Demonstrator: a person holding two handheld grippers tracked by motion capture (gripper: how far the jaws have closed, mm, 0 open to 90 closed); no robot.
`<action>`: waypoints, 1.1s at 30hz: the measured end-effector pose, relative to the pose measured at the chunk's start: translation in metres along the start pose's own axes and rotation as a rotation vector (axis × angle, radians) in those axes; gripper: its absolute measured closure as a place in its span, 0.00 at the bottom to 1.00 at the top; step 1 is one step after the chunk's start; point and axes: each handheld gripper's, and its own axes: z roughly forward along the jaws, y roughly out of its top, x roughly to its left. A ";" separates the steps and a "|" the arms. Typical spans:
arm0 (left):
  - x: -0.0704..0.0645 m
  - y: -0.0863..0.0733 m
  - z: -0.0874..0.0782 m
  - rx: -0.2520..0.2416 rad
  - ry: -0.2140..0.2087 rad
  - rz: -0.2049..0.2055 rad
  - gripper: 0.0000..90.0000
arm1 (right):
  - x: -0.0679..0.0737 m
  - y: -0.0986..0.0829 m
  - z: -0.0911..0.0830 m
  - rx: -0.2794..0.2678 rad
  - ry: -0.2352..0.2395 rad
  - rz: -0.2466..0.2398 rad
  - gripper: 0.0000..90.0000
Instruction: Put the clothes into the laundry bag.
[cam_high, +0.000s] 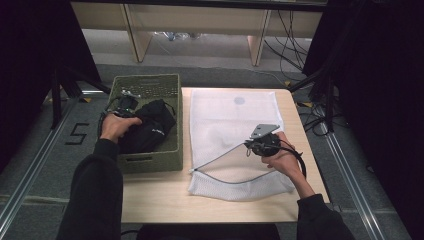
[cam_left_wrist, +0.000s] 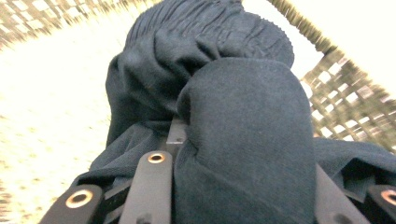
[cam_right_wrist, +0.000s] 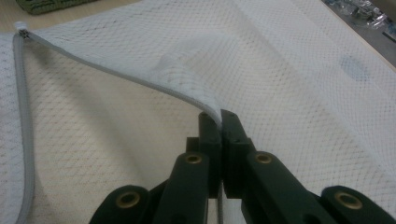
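Observation:
A black garment (cam_high: 150, 127) lies bunched in the green woven basket (cam_high: 172, 160) at the table's left. My left gripper (cam_high: 125, 111) is down in the basket, shut on a fold of that black garment (cam_left_wrist: 243, 135). A white mesh laundry bag (cam_high: 225, 115) lies flat on the wooden table, its grey zipper (cam_high: 235, 181) undone. My right gripper (cam_high: 255, 146) is shut on the upper zipper edge of the mesh bag (cam_right_wrist: 140, 79) and holds that edge lifted off the lower layer, so the mouth gapes.
The basket's far end holds some small pale items (cam_high: 132, 94). The wooden table (cam_high: 160, 200) has bare surface along its front edge. Black curtains and cables (cam_high: 320, 100) flank the right side; a wooden frame (cam_high: 137, 35) stands beyond.

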 end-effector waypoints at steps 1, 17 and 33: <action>-0.001 0.003 -0.007 -0.015 -0.008 -0.005 0.75 | 0.000 0.000 0.000 0.001 -0.002 0.004 1.00; -0.043 0.031 -0.096 -0.183 -0.119 0.054 0.75 | -0.003 0.001 -0.002 -0.017 -0.003 0.000 1.00; -0.135 0.029 -0.136 -0.261 -0.331 0.159 0.76 | -0.007 0.002 -0.006 -0.026 -0.007 0.031 1.00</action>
